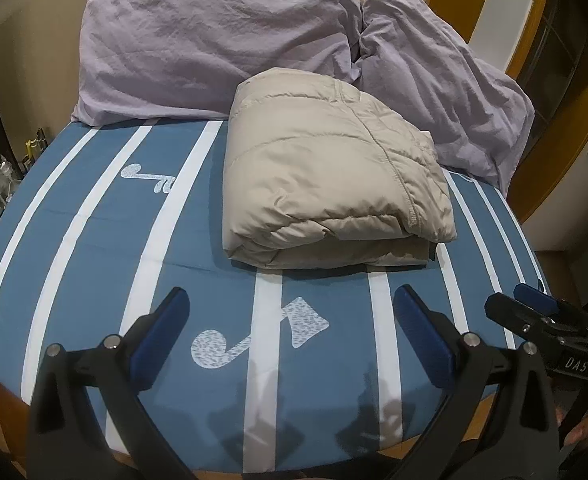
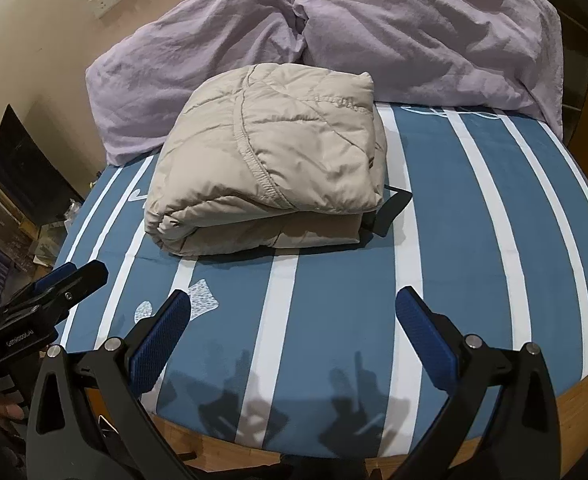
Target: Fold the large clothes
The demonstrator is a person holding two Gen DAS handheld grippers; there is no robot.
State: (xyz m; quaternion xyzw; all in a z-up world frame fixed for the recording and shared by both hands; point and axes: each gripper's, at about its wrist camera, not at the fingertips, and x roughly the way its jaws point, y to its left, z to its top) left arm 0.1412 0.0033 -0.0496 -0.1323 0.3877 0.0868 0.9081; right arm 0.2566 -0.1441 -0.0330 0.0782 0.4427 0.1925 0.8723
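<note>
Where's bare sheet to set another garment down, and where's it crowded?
Free: striped sheet between the folded beige jacket and the near bed edge, under both open grippers, left and right; also the strip right of the jacket. Crowded: the head end, where lilac pillows press against the jacket.

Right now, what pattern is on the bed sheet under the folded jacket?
Blue sheet with white stripes and white music notes, clearest in the left wrist view; beige jacket.

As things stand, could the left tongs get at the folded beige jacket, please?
Probably yes. The left tongs are open and empty, pointed at the folded beige jacket, with only bare striped sheet between them. The right tongs sit off to the side.
</note>
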